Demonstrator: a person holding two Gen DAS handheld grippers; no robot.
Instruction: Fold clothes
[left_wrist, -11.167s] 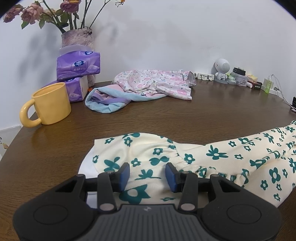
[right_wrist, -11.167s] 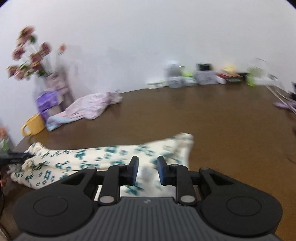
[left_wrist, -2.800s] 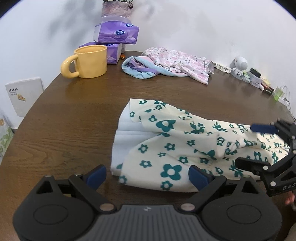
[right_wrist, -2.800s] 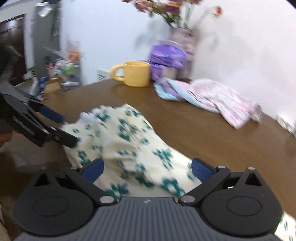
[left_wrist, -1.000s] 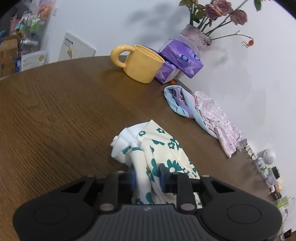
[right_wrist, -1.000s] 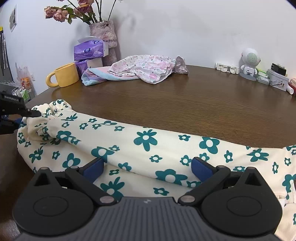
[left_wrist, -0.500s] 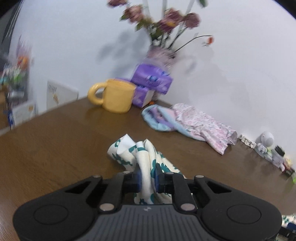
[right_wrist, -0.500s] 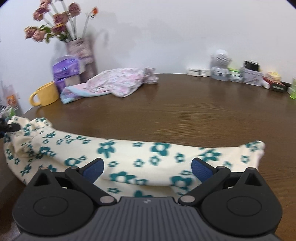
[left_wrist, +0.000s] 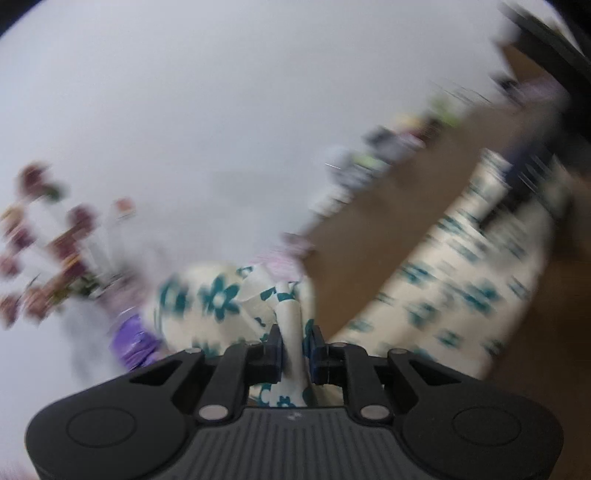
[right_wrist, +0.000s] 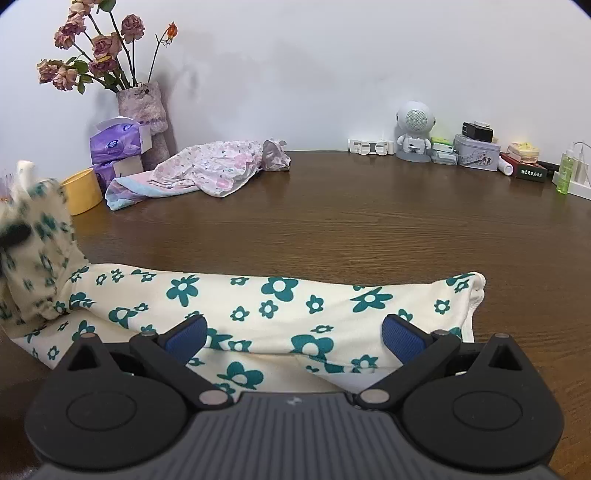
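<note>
A cream garment with teal flowers (right_wrist: 280, 299) lies stretched across the near part of the brown table (right_wrist: 369, 229). Its left end (right_wrist: 40, 236) is raised off the table and blurred. My left gripper (left_wrist: 293, 336) is shut on a bunched fold of that end (left_wrist: 218, 299); its view is smeared and tilted, and the rest of the garment (left_wrist: 454, 295) trails off to the right. My right gripper (right_wrist: 293, 338) stands open just above the garment's right half, its blue pads (right_wrist: 184, 338) wide apart with nothing pressed between them.
At the back left stand a yellow mug (right_wrist: 81, 194), purple tissue packs (right_wrist: 118, 146) and a vase of dried roses (right_wrist: 142, 107). A pink floral garment (right_wrist: 210, 173) lies beside them. A small white speaker figure (right_wrist: 413, 129), tins and a green bottle (right_wrist: 567, 171) line the back right.
The left gripper has swung sideways and rolled over, carrying the pinched end of the garment up off the table. In the right wrist view the garment's left end now stands raised.
</note>
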